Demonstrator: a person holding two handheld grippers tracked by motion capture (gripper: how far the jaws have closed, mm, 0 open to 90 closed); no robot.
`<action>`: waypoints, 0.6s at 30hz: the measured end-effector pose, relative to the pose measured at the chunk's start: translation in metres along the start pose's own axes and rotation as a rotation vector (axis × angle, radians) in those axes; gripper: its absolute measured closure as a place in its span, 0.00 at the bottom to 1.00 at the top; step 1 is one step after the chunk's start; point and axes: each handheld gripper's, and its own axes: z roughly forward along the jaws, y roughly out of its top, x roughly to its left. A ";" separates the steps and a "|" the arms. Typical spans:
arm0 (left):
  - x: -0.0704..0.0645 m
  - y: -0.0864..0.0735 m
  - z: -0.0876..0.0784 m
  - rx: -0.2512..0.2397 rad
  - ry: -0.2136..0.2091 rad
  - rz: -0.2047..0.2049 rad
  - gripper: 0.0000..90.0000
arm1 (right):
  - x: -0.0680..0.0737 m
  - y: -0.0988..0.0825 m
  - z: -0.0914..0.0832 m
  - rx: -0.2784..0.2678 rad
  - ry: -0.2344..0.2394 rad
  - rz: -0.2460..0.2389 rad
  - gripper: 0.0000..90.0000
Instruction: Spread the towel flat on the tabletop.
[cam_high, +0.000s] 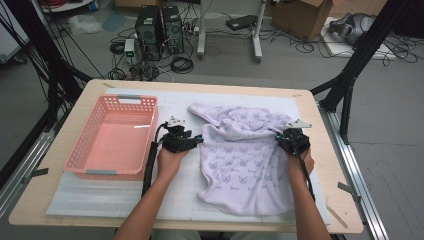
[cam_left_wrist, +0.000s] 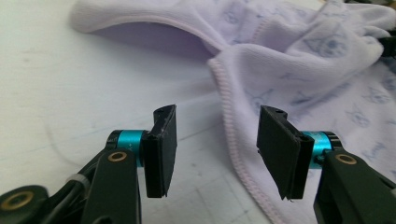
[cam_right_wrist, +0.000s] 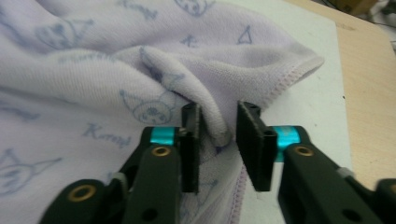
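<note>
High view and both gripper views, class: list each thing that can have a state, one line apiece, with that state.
Lilac towel: spread on the mat, rumpled along its top edge.
Pink basket: upright, nothing in it.
Left gripper: open, towel hem between the jaws, untouched.
Right gripper: open, jaws either side of a raised towel fold, a gap at one pad.

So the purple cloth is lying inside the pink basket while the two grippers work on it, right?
Not quite. The cloth lies spread on the white mat, beside the basket, not inside it; the high view shows this. The two grippers are at it: the left gripper at its left edge, the right gripper at a fold on its right side.
</note>
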 end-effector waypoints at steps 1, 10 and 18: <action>-0.002 -0.001 0.000 0.003 -0.015 0.006 0.53 | -0.003 0.000 -0.003 -0.012 0.031 0.017 0.71; -0.019 -0.014 0.000 0.086 -0.077 0.061 0.44 | -0.012 -0.013 -0.042 -0.072 0.222 0.025 0.62; -0.041 -0.024 0.000 0.139 -0.027 0.179 0.42 | -0.014 -0.045 -0.050 0.008 0.226 0.001 0.57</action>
